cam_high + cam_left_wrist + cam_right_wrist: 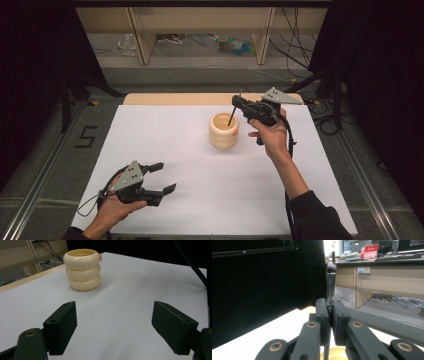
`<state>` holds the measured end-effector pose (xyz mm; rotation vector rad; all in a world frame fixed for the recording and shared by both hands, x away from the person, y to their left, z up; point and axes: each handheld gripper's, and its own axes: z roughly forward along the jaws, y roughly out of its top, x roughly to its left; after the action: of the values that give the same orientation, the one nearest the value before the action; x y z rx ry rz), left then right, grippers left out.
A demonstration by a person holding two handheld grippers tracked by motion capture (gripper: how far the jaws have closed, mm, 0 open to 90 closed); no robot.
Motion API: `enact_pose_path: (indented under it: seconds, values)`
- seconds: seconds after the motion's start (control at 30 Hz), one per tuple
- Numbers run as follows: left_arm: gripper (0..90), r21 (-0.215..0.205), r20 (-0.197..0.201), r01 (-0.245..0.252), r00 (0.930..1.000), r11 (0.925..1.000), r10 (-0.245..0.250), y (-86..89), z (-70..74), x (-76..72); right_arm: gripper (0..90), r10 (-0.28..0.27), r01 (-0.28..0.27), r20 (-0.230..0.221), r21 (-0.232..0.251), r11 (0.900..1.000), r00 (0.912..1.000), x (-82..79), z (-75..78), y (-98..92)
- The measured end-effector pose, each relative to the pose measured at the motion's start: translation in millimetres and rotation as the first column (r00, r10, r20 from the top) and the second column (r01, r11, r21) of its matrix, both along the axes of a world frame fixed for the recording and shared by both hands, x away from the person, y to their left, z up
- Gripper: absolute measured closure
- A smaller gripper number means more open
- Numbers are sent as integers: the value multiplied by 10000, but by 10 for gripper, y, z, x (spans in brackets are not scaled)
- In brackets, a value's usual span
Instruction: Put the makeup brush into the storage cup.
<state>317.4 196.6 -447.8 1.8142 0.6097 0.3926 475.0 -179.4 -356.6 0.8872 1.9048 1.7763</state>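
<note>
A cream holder [223,131] made of three stacked rings stands on the white table [200,195], right of centre toward the back. My right gripper [236,103] hovers just above and behind it, shut on a thin makeup brush [231,118]. The brush's dark handle slants down into the holder's mouth. In the right gripper view the jaws [331,312] clamp the brush [330,287] upright, bristles on top, with the holder's rim [337,356] below. My left gripper [166,177] rests low at the front left, open and empty. From the left gripper [117,327], the holder [82,270] stands well ahead.
A bare wooden strip [175,98] edges the table's far side. Beyond it are wooden furniture legs [142,40] and loose cables on the floor. Black curtains close both sides, and a metal rail [40,175] runs along the left beside a floor mark "5" [86,136].
</note>
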Motion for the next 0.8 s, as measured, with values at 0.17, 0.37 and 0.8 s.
enact_pose_path:
  seconds: [0.17,0.37,0.8]
  values:
    - [203,40,115,-17,9999,10000,16,7,8,-1,851,-19,18,-43,-209,9998,10000,44,-18,62]
    - [204,2,162,58,9999,10000,-58,8,11,0,851,-159,158,-53,-129,9998,9999,109,-46,59]
    - [203,-9,141,-4,9999,10000,4,4,12,1,851,-316,316,28,-89,9995,9995,226,-72,86]
